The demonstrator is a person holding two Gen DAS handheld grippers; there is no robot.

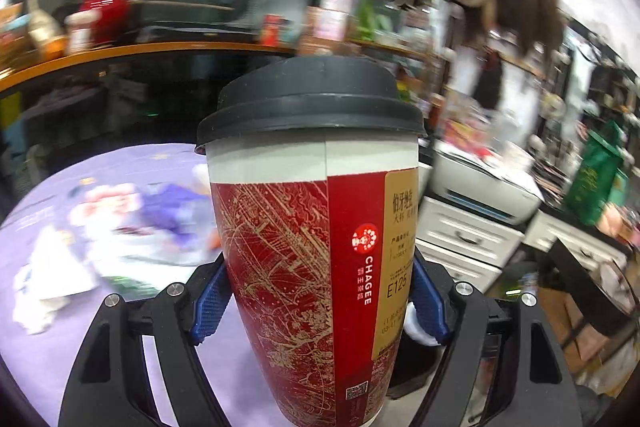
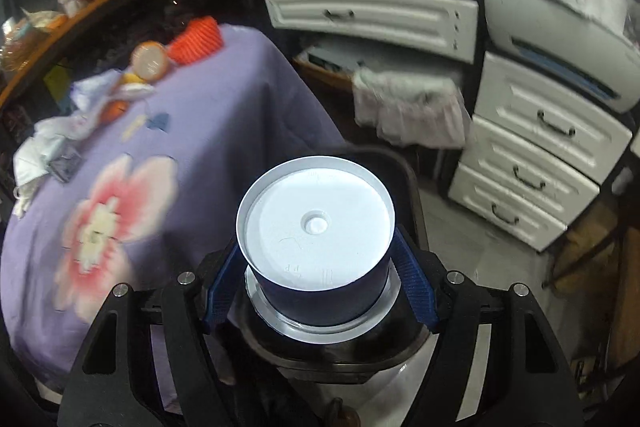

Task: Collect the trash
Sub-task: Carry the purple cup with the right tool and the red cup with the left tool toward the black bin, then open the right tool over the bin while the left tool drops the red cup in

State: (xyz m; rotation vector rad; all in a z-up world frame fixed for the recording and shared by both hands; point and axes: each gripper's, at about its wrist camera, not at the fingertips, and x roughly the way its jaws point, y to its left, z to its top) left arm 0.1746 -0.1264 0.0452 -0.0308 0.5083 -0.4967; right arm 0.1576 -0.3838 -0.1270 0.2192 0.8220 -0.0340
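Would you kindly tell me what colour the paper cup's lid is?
Black; the lid on the paper cup shows best in the left wrist view.

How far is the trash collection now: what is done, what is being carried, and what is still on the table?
Done: cannot tell; the dark bin shows no contents. In hand: left gripper holds a red lidded cup; right gripper holds an upside-down cup above the bin. Left: crumpled paper and wrappers on the purple tablecloth.

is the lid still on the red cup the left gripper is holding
On. The black lid sits fully over the rim of the red cup, held upright in the left gripper.
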